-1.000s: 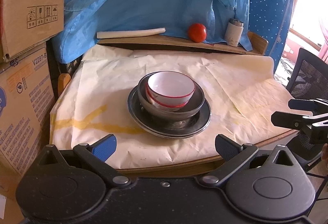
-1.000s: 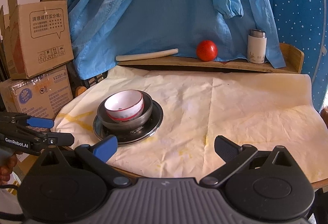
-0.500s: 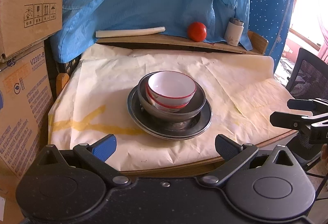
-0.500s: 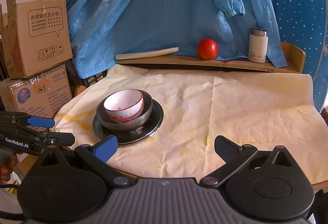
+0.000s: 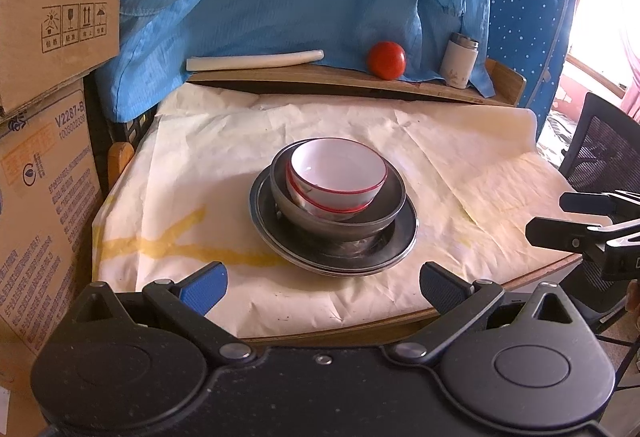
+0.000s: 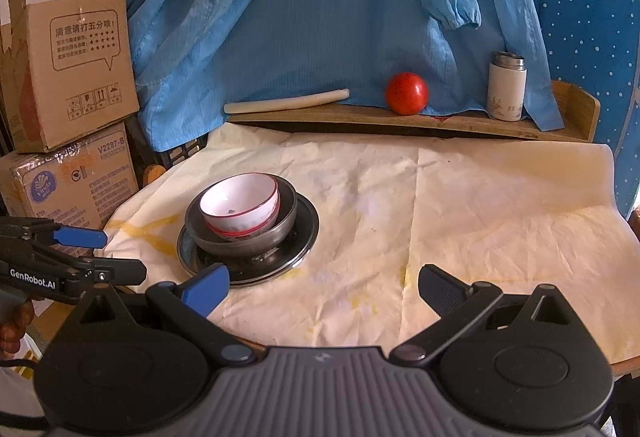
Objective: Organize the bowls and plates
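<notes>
Jaws wide and empty on both the left gripper (image 5: pixel 322 279) and right gripper (image 6: pixel 324 287).
White bowl (image 5: pixel 338 173) nests in metal bowl (image 5: pixel 384 203) on metal plates (image 5: pixel 402 245) near the bench's (image 6: pixel 460 205) front-left edge; stacking looks finished.

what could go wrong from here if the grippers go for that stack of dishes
1. The white bowls sit tilted inside the metal bowl, so pinching one rim may tip or drag the others.
2. The metal plate lies flat on wrinkled paper; a finger sliding under its rim could snag the paper.
3. Both the left gripper and the right gripper are open near the table edge and could bump each other.
</notes>
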Action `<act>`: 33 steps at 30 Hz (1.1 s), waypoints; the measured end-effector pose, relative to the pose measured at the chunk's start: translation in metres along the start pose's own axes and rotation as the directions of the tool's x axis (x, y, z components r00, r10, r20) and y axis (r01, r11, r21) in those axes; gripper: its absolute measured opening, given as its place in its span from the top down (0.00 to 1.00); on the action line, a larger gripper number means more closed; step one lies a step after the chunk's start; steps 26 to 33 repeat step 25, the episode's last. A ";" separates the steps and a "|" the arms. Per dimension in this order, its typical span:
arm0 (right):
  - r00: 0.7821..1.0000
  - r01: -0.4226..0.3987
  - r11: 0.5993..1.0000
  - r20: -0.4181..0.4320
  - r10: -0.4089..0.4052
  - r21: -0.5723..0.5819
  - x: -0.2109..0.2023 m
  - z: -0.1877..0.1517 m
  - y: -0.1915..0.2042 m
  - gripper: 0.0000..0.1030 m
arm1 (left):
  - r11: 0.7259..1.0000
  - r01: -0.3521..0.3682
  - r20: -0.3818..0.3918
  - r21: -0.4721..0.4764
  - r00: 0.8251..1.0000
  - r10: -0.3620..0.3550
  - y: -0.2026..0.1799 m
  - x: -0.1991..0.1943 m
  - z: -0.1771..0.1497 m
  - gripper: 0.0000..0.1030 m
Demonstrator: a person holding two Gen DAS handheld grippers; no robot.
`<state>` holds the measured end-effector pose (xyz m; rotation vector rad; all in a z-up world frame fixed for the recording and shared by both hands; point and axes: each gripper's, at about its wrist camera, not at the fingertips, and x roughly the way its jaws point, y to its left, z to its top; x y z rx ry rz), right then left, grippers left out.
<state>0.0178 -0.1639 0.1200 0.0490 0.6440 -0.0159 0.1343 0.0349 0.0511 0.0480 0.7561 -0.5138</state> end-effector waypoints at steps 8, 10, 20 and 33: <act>1.000 -0.001 1.000 -0.007 0.001 -0.001 0.004 0.002 -0.002 0.00 | 1.000 -0.002 0.017 0.003 1.000 0.002 0.000 0.000 0.001 0.01; 1.000 -0.001 1.000 -0.008 0.001 0.001 0.004 0.002 -0.001 0.00 | 1.000 -0.001 0.021 0.011 1.000 0.001 -0.001 0.000 0.002 0.01; 1.000 -0.003 1.000 -0.019 0.003 -0.002 0.010 0.004 -0.004 0.00 | 1.000 0.024 0.031 0.012 0.999 -0.024 -0.003 0.001 0.003 0.01; 0.999 -0.007 1.000 -0.031 0.007 -0.004 0.015 0.006 -0.004 0.00 | 1.000 0.022 0.022 0.004 0.999 -0.022 -0.002 0.003 0.004 0.01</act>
